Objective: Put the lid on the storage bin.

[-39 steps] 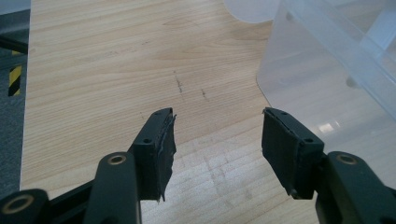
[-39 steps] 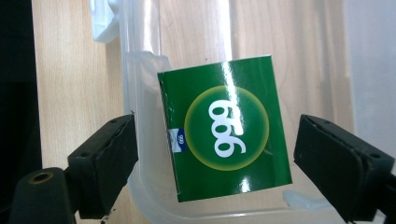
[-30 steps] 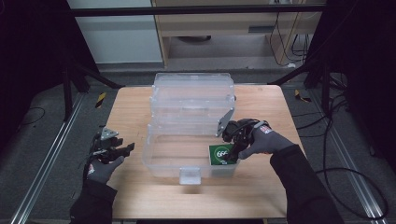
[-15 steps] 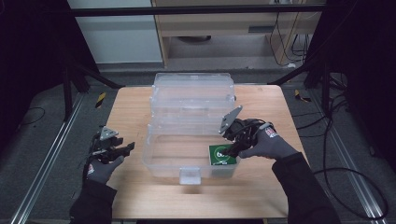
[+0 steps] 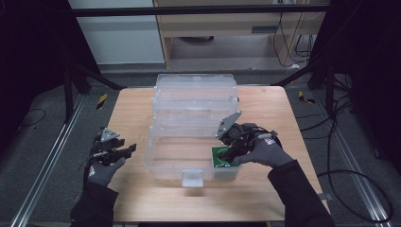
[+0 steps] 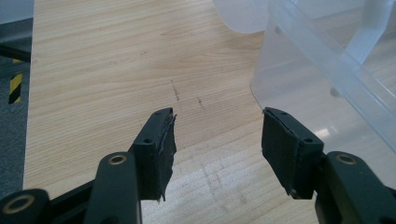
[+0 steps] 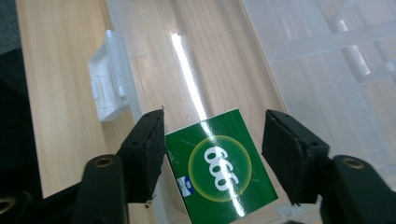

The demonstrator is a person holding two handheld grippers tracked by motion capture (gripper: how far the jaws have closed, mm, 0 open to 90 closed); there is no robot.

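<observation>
One green box point(image 5: 220, 157), one clear plastic bin point(image 5: 189, 142) with its lid swung back, two claws and two gloved hands: that is the count on the wooden bench point(image 5: 132, 109).

Nearest the person, both forearms in dark sleeves come up from the bottom edge of the high view. The left hand point(image 5: 100, 171) rests low at the near left of the bench, holding the left claw point(image 5: 128, 150) roughly level and pointed toward the bin's left wall. In the left gripper view its jaws stand wide with bare wood between them, and the bin's corner sits just beyond the right-hand jaw, apart from it.

The right hand point(image 5: 262, 152) is farther in, by the bin's near right corner, tipped so that the right claw point(image 5: 227, 155) points down and inward into the bin. Its jaws have just been opening a little after closing. In the right gripper view they stand moderately wide, with the green box lying between and just beyond them. One jaw is just beside the box's edge, the other shows a gap from it; the pads do not press on it.

The green box, printed with a pale ring and white digits, lies flat on the bin's floor in the near right corner, close to the front wall. The white latch point(image 7: 108, 77) on that front wall is just to the left of the box in the right gripper view.

Farther back, the lid point(image 5: 195, 90) leans open behind the bin.
</observation>
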